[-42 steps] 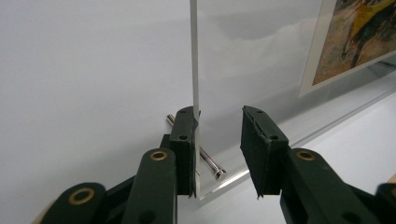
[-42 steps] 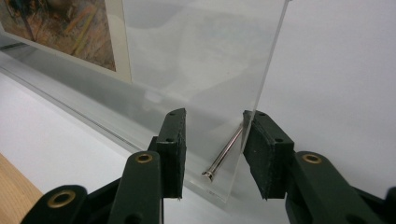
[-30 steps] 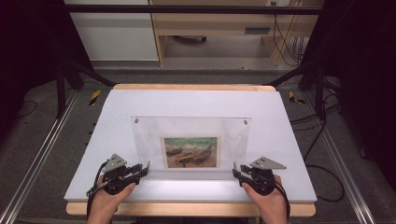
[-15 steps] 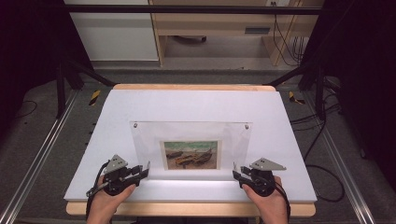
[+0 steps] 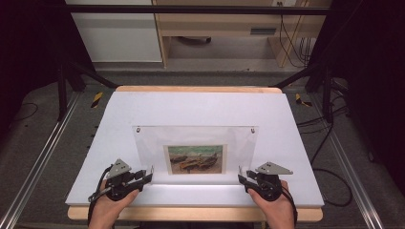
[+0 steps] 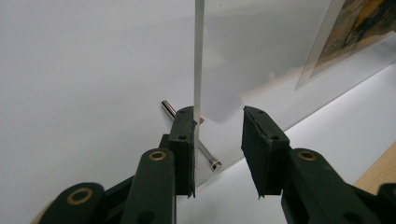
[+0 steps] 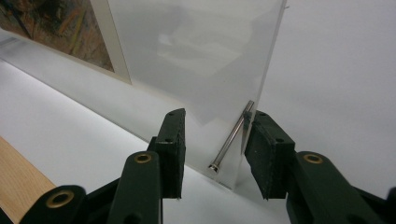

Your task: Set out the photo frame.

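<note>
A clear acrylic picture frame (image 5: 196, 138) stands on the white tabletop (image 5: 200, 105), with a painting of boats (image 5: 195, 159) in its middle. My left gripper (image 5: 149, 175) is at its lower left corner and my right gripper (image 5: 241, 177) at its lower right corner. In the left gripper view the jaws (image 6: 217, 140) straddle the panel's edge (image 6: 198, 56). That edge lies against one pad and the other pad stands clear. A metal peg (image 6: 208, 156) crosses the panel there. The right gripper (image 7: 212, 140) straddles its corner likewise beside a peg (image 7: 231, 135), with a gap at the other pad.
The tabletop's wooden front edge (image 5: 191, 213) runs just behind my hands. Black stand legs (image 5: 62, 90) and metal rails (image 5: 33, 171) flank the table. Cables (image 5: 329, 143) lie on the floor at the right. Wooden furniture (image 5: 215, 28) stands at the back.
The frame's top edge sits slightly lower in the high view than a second ago. Both hands and grippers have kept their places.
</note>
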A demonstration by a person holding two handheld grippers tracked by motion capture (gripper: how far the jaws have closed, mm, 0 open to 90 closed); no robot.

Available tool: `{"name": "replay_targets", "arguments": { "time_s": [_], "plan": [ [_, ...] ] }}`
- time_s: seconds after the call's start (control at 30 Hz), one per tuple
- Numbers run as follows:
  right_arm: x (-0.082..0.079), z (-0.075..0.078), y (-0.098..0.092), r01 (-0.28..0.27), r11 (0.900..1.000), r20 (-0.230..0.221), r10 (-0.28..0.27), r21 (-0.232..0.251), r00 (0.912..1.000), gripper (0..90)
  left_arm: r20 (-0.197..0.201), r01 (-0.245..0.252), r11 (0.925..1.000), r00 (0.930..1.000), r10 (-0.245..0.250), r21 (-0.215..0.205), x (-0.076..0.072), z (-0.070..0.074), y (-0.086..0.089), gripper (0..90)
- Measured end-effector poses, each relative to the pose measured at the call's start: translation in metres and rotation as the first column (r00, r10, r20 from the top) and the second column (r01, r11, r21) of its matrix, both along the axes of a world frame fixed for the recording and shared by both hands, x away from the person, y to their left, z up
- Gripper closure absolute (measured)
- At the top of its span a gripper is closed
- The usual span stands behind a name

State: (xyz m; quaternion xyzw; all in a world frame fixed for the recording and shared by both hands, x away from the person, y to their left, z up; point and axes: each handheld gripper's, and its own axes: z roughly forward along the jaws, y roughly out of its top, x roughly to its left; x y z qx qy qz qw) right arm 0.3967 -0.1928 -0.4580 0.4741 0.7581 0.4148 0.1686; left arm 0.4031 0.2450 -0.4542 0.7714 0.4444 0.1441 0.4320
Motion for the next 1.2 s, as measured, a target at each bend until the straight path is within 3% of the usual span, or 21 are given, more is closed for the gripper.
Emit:
{"name": "replay_targets", "arguments": {
  "time_s": [1.2],
  "plan": [
    [-0.0006, 0.0003, 0.0006, -0.011, 1.0, 0.016, 0.011, -0.027, 0.9998, 61.4, 0.009, -0.001, 1.0, 1.0, 0.001, 0.008, 0.0016, -0.0004, 0.0001, 64.0]
  ]
}}
